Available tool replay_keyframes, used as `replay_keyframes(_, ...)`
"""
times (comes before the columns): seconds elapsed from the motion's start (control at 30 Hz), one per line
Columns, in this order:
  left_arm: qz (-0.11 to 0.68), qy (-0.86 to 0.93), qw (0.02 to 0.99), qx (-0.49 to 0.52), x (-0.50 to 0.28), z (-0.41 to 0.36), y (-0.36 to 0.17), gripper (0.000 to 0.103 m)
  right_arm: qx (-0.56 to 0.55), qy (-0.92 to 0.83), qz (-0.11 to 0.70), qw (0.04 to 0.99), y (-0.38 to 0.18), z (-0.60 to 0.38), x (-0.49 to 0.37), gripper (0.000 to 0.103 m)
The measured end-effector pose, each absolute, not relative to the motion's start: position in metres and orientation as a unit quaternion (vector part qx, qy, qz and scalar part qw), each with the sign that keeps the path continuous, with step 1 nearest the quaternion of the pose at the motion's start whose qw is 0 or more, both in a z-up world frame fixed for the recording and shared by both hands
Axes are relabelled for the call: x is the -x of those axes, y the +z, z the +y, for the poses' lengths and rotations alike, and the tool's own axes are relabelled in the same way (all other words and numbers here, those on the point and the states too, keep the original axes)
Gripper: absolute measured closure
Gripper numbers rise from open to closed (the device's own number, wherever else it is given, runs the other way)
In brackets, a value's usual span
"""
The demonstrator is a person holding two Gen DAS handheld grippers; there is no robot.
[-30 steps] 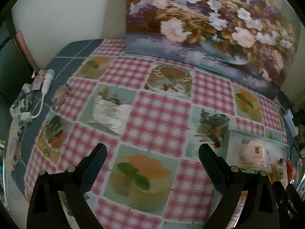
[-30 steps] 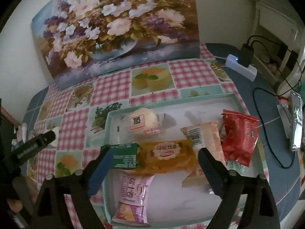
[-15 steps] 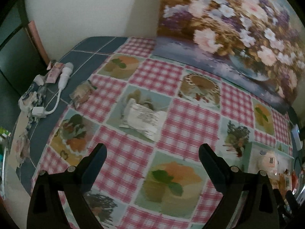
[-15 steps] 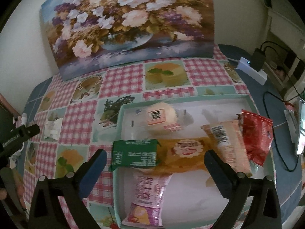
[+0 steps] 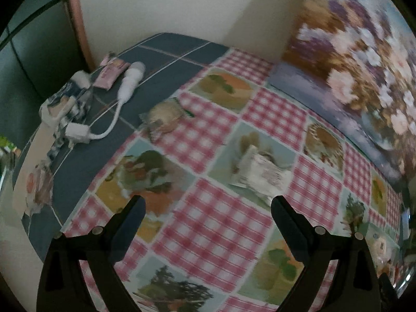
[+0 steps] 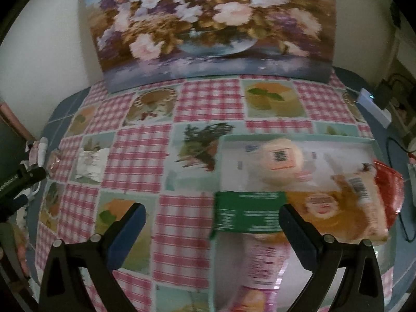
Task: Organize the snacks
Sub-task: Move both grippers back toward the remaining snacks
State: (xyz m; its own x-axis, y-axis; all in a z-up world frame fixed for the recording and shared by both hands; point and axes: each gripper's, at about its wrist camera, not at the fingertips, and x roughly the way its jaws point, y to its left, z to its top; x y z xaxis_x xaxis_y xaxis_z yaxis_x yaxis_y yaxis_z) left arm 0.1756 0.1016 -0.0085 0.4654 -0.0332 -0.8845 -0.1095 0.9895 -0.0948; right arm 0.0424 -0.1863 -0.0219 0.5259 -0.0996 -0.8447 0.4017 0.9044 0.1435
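While both grippers hang empty, the loose white snack packet lies nearest the left one.

Left wrist view: the left gripper [image 5: 206,209] is spread wide with nothing between its fingers; the white snack packet [image 5: 261,174] lies flat on the checked tablecloth [image 5: 208,228] just ahead of the right-hand fingertip, its long axis running roughly across the view, and a tan wrapped snack [image 5: 165,117] sits farther off toward the upper left.
Right wrist view: the right gripper [image 6: 212,217] is fully spread and holds nothing; the green packet [image 6: 247,214] overhangs the near-left rim of the tray [image 6: 299,138], just inside the right-hand finger, while the white packet lies well apart at far left.
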Motion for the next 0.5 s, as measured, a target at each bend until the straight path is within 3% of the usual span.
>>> replay_keyframes(0.5,0.534,0.048,0.840,0.086,-0.187,0.160,-0.044,0.006,-0.130,-0.103,0.489,0.856,-0.043,-0.126,-0.085,0.000)
